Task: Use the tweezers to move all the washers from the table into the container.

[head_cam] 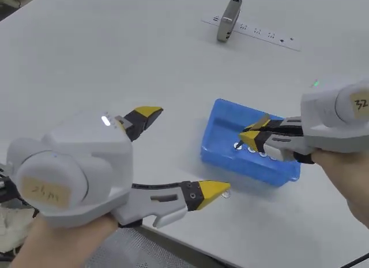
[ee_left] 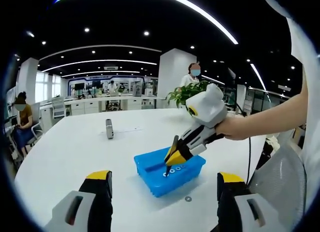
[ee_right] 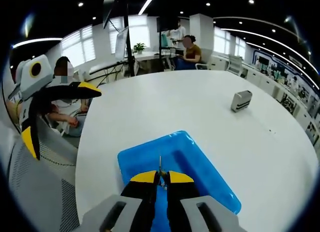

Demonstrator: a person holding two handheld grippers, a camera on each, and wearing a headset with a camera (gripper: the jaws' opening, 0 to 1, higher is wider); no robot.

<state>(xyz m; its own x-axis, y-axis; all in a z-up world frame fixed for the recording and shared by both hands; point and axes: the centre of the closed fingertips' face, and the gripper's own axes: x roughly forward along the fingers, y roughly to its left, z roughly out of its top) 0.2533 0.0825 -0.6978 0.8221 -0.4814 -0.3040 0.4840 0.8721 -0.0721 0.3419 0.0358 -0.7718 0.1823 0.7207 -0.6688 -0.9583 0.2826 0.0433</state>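
The right tongs (head_cam: pixel 251 134) are pinched nearly shut on the tweezers (ee_right: pixel 160 166), which stick out as a thin shaft between the yellow tips. They hang over the blue container (head_cam: pixel 242 167), angled down into it, with the tweezer point low inside, near the washers (head_cam: pixel 252 150) on the container floor. I cannot tell whether the point has a washer in its grip.

The left tongs (head_cam: pixel 180 153) are spread wide and hold nothing. They sit low at the near edge of the tabletop (head_cam: pixel 86 60), just to the left of the container. One yellow tip points off toward the far side and the other lies close to the container's near corner.

One washer (head_cam: pixel 226 194) lies on the tabletop outside the container, just beside that nearer tip and a little short of the container's front wall. In the left gripper view it shows as a small ring (ee_left: pixel 188 198) in front of the container.

Far back on the tabletop, well apart from all this, stands a grey box (head_cam: pixel 229 18).
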